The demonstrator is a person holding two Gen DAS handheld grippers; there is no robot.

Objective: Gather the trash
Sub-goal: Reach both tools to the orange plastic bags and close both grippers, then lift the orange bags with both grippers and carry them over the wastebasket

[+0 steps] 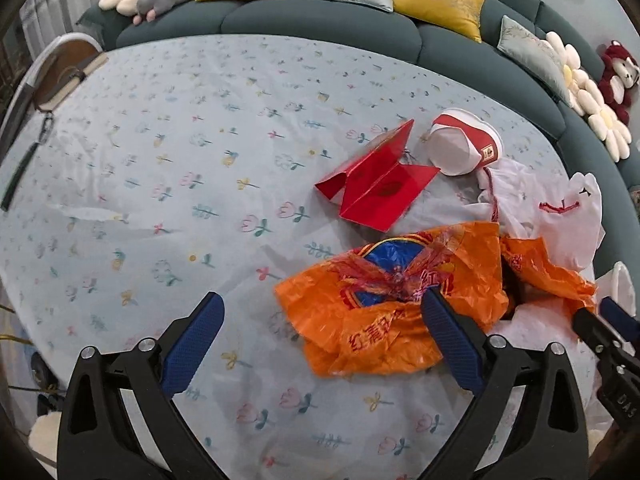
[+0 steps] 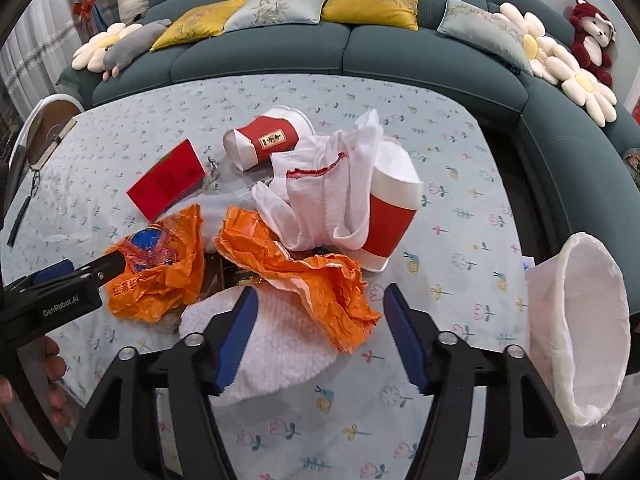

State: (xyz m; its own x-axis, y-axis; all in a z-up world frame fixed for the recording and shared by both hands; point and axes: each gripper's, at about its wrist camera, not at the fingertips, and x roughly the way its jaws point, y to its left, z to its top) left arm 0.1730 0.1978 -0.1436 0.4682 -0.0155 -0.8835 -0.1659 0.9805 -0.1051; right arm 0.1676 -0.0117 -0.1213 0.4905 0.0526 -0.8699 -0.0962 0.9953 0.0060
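Blue-padded fingers frame both views, and we hold both sets of jaws spread wide with nothing pinched between them. Our right gripper (image 2: 316, 334) hovers over a white knitted cloth (image 2: 280, 344) and the crumpled tail of an orange wrapper (image 2: 320, 284); we judge it is lined up there because this is the nearest loose piece to lift. Our left gripper (image 1: 320, 336) comes in from the other side, its right finger just touching a second orange plastic bag (image 1: 400, 304) with a blue roundel, probably to take that piece separately.

Just to our right a white bag-lined bin (image 2: 588, 328) lies tipped with its mouth facing the heap, near enough that we read it as the place meant to receive everything.

All the trash sits in one cluster on the flowered cloth of the desk (image 2: 460, 360). Beyond the wrappers, white socks (image 2: 320, 200) drape over a standing red-and-white paper cup (image 2: 388, 224), so we expect the socks to come off first. Farther back a second cup (image 2: 264, 140) lies on its side beside a folded red card box (image 2: 168, 180).

At the far left edge a book (image 1: 68, 84) rests apart from the heap; we take it not to be trash. Behind everything runs a teal sofa (image 2: 360, 56) with cushions.
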